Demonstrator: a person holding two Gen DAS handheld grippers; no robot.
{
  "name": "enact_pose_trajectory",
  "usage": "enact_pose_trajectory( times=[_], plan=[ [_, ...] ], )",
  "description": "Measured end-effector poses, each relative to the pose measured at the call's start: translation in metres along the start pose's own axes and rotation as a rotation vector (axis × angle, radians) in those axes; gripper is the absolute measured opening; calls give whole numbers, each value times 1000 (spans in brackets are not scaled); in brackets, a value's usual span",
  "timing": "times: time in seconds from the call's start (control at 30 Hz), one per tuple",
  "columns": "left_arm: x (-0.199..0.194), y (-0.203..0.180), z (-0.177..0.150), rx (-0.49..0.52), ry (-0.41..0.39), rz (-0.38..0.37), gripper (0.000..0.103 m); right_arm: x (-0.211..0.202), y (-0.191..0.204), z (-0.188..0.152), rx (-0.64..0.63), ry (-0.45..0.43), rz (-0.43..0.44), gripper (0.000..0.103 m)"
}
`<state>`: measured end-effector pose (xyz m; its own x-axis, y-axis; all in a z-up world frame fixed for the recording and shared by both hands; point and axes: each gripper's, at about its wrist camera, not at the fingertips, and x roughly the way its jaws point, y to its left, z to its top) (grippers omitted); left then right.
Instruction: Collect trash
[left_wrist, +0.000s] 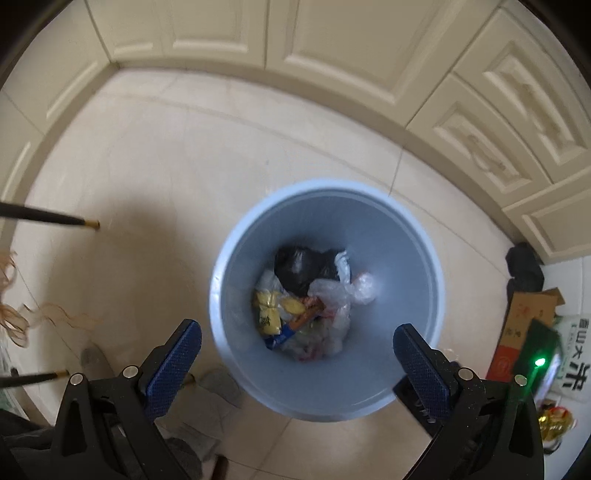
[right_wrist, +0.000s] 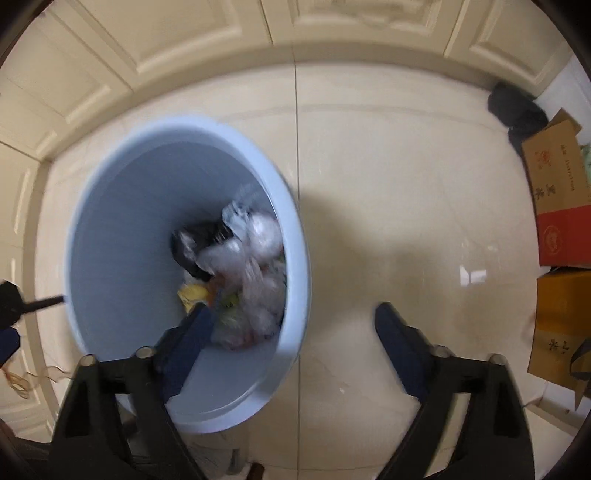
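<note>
Left wrist view: left gripper (left_wrist: 297, 345) spread wide, holding nothing, poised straight above blue bin (left_wrist: 406, 236), likely for a reach in or a drop. Trash (left_wrist: 306, 299) at bin bottom: black bag at 12 o'clock, clear bags at 3, yellow wrappers at 9. Right gripper (right_wrist: 291, 321) also wide and bare, straddling bin rim at 3 o'clock. Cardboard boxes (right_wrist: 557, 199) farther toward 3 o'clock.

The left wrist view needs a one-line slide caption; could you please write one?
Open left claw above a blue bin holding a black bag, clear plastic and yellow wrappers.
</note>
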<state>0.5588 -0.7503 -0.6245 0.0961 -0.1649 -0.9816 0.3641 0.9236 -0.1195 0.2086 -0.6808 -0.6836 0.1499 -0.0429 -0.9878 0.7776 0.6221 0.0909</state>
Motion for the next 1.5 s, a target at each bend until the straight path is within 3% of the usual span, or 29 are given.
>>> enact_pose_trajectory(
  times=[0.2, 0.43, 0.67, 0.8, 0.97, 1.17, 1.5],
  plan=[
    [-60, 6, -36, 73, -112, -68, 102, -68, 10, 3, -25, -114, 26, 102],
    [-138, 23, -80, 154, -264, -152, 102, -170, 23, -16, -28, -285, 80, 102],
    [-241, 40, -153, 237, -475, -240, 102, -275, 33, -48, -31, -454, 112, 102],
    [-305, 71, -198, 247, -566, -316, 102, -331, 40, -65, -50, -545, 124, 102],
    [-389, 111, -258, 298, -722, -341, 102, -394, 51, -87, -33, -644, 189, 103],
    [-466, 177, -336, 263, -844, -299, 102, -464, 83, -117, -102, -753, 260, 103],
    [-585, 273, -499, 93, -1006, -32, 102, -552, 165, -179, -339, -848, 433, 103]
  ],
)
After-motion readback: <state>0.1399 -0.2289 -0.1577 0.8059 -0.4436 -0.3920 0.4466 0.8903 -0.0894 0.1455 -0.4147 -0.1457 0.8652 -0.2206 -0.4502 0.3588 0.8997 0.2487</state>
